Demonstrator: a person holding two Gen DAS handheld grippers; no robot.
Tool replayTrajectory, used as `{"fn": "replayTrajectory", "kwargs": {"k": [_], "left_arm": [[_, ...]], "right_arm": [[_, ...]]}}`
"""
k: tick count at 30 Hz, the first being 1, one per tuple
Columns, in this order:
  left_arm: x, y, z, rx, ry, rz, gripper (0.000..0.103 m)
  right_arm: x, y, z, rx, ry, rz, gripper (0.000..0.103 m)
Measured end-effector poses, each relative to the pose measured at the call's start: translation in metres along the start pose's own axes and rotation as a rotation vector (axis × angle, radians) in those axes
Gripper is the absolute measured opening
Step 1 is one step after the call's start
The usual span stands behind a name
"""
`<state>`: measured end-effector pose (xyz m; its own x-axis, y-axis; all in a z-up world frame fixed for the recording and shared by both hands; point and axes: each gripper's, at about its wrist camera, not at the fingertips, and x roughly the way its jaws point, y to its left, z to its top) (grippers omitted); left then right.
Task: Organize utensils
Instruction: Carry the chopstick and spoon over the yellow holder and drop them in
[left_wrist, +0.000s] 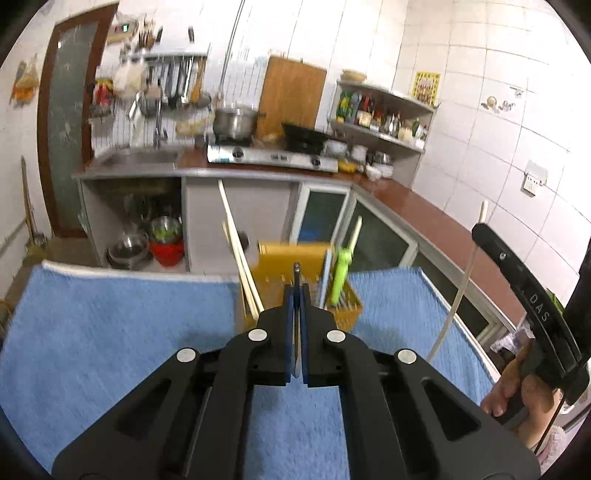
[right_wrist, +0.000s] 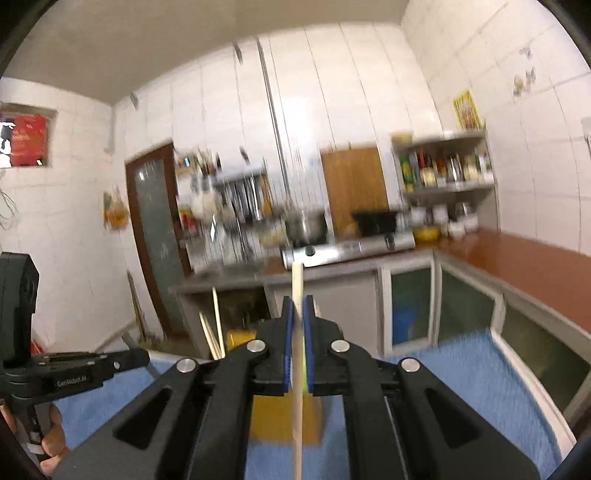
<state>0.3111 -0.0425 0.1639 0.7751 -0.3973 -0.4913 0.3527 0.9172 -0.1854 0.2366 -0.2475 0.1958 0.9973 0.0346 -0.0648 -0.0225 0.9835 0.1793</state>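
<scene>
A blue towel is spread over the work surface, and a yellow utensil holder is stood on it, with pale chopsticks and a green-handled tool already propped inside. The left gripper is seen clamped tight on a thin metal utensil, edge-on and too slim to be named with confidence, held just above the holder. The right gripper is closed on a single pale chopstick, which is run lengthwise between the blue pads, its tip poking up ahead of them. For the step in hand, judged to be the drop into the holder, each piece should be tipped upright and lined up over an open slot before the grip is eased, so that the chopsticks already leaning there are not knocked; one piece at a time would be safer than both together. The left view gives what the right lacks: the holder's contents, the sink and the hand around the right tool's grip. From the right view alone the full run of the chopstick through the pads is shown, plus a red-papered window; the holder there is mostly hidden behind the fingers.
</scene>
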Motion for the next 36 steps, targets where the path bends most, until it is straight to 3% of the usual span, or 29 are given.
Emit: {"fn": "replayTrajectory", "kwargs": {"k": [3,10,17,24,36], "left_arm": [[-0.012,-0.004,0.019,0.020,-0.077,0.029,0.002],[-0.012,-0.011,0.036,0.075,-0.213,0.079,0.002],[0.024,-0.006,0.034,0.095,-0.204,0.080,0.002],[0.055,0.002,0.021,0.112,-0.131,0.079,0.002],[0.112,0.016,-0.008,0.083,0.050,0.089,0.004]], "right_arm": [[0.003,0.013,0.007,-0.039,-0.125,0.004,0.006],[0.014,0.023,0.001,-0.012,-0.296,0.047,0.006],[0.031,0.026,-0.021,-0.021,-0.357,0.050,0.006],[0.052,0.028,-0.042,-0.066,-0.326,0.045,0.006],[0.106,0.001,-0.089,-0.033,0.025,0.016,0.006]]}}
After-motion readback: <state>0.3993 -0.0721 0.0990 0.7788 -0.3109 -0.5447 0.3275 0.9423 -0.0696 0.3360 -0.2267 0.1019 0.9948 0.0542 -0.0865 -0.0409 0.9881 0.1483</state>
